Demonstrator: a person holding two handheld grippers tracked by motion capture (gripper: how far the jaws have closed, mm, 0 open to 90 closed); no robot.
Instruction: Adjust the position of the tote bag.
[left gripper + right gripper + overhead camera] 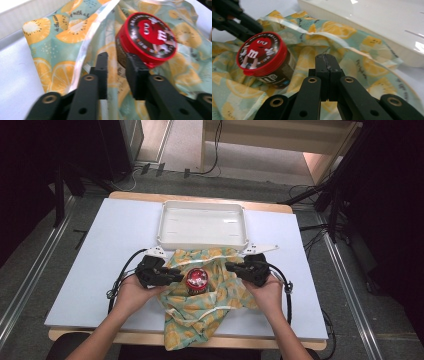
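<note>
On the white table (100, 250) sits a white tray (202, 225), and just in front of it a lemon-print cloth (220, 295) lies rumpled, its near end over the table's edge. At the cloth's middle stands a red-lidded candy tub (196, 280). Left gripper (172, 276) hovers beside the tub, jaws parted with nothing pinched. Right gripper (231, 266), jaws pressed together, hangs over the cloth's right side.
</note>
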